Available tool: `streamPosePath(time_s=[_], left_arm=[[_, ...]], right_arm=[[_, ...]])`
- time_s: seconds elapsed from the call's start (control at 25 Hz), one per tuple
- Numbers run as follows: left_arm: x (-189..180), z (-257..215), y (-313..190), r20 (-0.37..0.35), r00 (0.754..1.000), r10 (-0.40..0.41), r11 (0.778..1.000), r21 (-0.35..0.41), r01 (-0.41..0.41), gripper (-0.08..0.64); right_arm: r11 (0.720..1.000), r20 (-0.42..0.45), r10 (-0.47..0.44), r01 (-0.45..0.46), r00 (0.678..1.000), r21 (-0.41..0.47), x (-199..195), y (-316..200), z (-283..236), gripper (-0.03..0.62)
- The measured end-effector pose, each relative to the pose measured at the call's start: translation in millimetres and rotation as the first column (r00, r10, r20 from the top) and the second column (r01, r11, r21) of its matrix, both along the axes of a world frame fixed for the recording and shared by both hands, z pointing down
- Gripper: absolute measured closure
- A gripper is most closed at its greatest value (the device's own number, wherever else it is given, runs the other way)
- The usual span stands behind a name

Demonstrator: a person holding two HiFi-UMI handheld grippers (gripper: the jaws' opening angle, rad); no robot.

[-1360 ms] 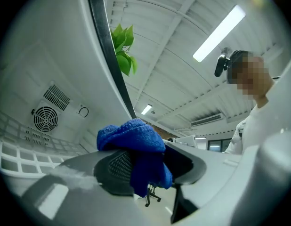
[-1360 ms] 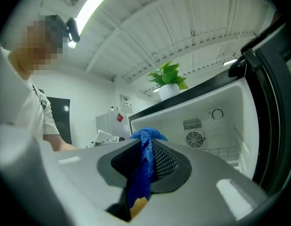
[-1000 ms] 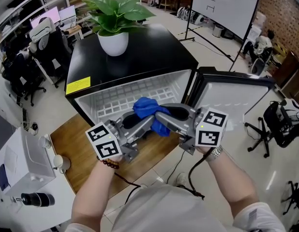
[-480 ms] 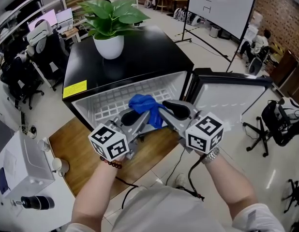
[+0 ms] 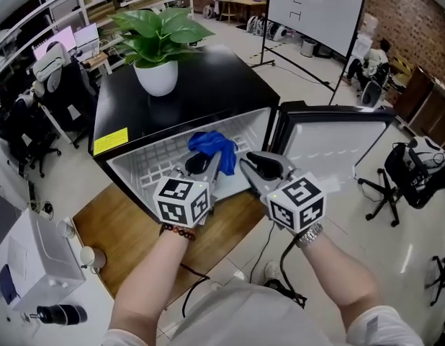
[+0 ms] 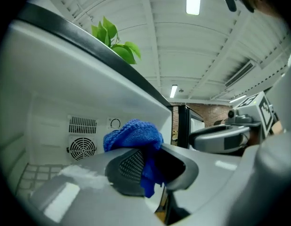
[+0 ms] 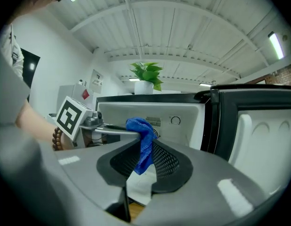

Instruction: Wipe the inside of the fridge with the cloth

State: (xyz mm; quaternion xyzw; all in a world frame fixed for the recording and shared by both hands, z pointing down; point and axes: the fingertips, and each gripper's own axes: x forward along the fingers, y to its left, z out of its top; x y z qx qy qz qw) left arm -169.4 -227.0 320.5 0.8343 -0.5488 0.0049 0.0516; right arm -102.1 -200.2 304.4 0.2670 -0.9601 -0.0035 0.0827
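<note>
Head view: holds the blue cloth point(image 5: 212, 144) at the mouth of the open fridge point(image 5: 208, 85), on a wooden table point(image 5: 107, 222); office chairs point(image 5: 406, 171), whiteboard point(image 5: 316, 9) beyond.

Left gripper view: clamps the left gripper point(image 6: 152, 164), jaws just closing, on the cloth; could lose it dragging over smooth white walls point(image 6: 51, 93).

Right gripper view: finds the right gripper point(image 7: 145, 161) with jaws apart though just closing, cloth ahead; might snag it.

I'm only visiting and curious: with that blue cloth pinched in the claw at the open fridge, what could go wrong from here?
1. The left claw, its jaws just closing down, pinches the blue cloth by a fold with a bunch sticking out; it might slip free mid-wipe.
2. The potted plant stands on the fridge top; a hard shove inside could perhaps jolt it.
</note>
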Motion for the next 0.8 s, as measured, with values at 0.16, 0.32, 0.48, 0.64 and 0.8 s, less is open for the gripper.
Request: streamPosePath(time_s=[0.16, 0.32, 0.48, 0.64, 0.8], left_arm=[[-4, 3, -17, 0.039, 0.998, -0.055, 0.998, -0.019, 0.056, 0.495], [0, 3, -32, 0.065, 0.993, -0.098, 0.995, -0.023, 0.099, 0.495], [4, 6, -50, 0.075, 0.985, -0.157, 0.987, -0.030, 0.160, 0.495], [10, 11, -70, 0.094, 0.973, -0.209, 0.976, -0.033, 0.213, 0.495], [9, 16, -90, 0.103, 0.957, -0.271, 0.960, -0.045, 0.277, 0.495]], right_arm=[[0.999, -0.019, 0.033, -0.032, 0.999, 0.022, 1, 4, 0, 0.534], [0.998, -0.028, 0.045, -0.044, 0.999, 0.042, 5, 3, -2, 0.561], [0.998, -0.043, 0.039, -0.037, 0.998, 0.053, 14, 1, -4, 0.588], [0.998, -0.065, -0.005, 0.009, 0.998, 0.069, 18, 4, -4, 0.589], [0.995, -0.087, -0.047, 0.055, 0.995, 0.088, 25, 8, -3, 0.589]])
